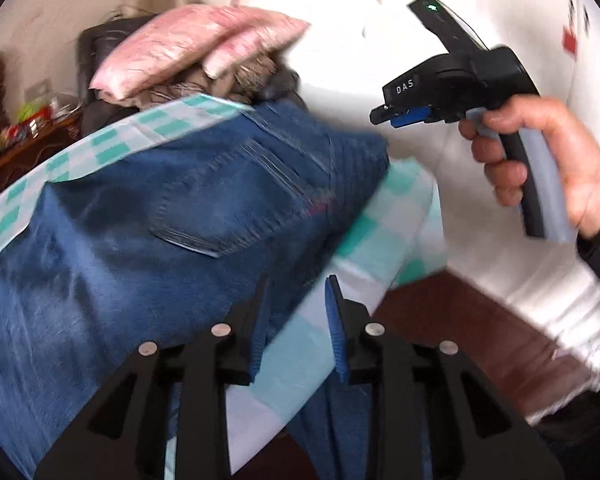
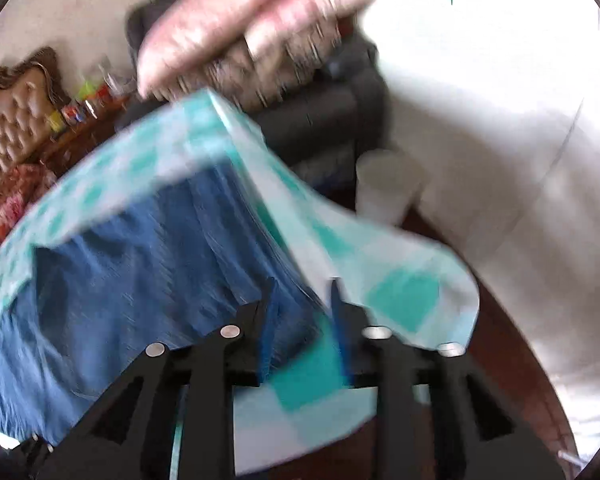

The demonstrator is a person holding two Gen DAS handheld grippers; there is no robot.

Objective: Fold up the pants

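Note:
Blue denim pants lie on a table covered with a teal-and-white checked cloth, back pocket up. My left gripper is open and empty just above the pants' near edge. The right gripper shows in the left wrist view, held in a hand up and to the right of the pants, its jaws close together and empty. In the blurred right wrist view the right gripper hangs open above the pants and the cloth's corner.
Pink pillows rest on a dark pile behind the table. A wooden side table with small items stands at left. A white wall or sheet and a white cup are at right, over a red-brown floor.

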